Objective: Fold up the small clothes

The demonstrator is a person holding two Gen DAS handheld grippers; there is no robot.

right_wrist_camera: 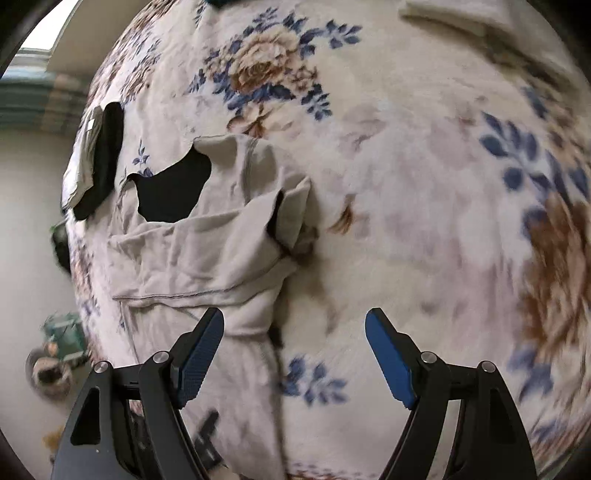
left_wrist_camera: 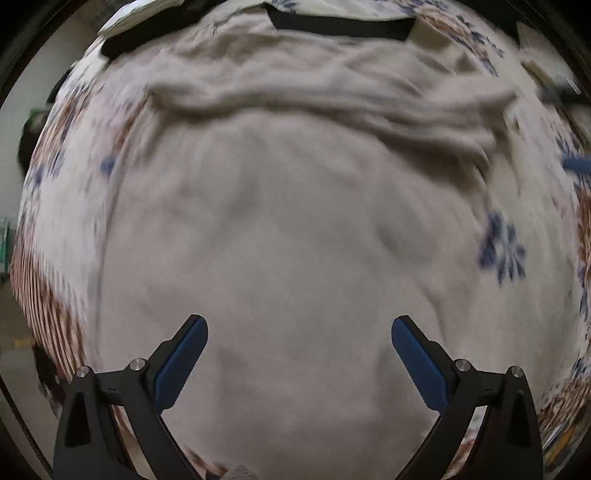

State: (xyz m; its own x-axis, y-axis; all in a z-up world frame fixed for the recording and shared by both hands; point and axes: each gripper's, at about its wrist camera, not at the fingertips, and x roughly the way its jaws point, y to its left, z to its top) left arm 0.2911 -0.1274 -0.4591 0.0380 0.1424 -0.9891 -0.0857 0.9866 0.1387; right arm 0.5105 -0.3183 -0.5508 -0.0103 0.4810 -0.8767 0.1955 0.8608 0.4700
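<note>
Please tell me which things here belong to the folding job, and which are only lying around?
Belonging to the job:
- beige cotton garment with black lining
- left gripper, jaws open
- right gripper, jaws open

Lying about:
- floral fleece blanket
- folded cream cloth
- grey-and-black folded item

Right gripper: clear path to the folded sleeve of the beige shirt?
Probably yes. The right gripper is open and empty, and the folded sleeve lies uncovered on the floral blanket just ahead of its left finger, nothing between.

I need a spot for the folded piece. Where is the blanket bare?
Bare floral blanket lies right of the beige garment, between it and a folded cloth at the top edge. The left side is crowded: the garment and a dark item by the blanket's edge.
</note>
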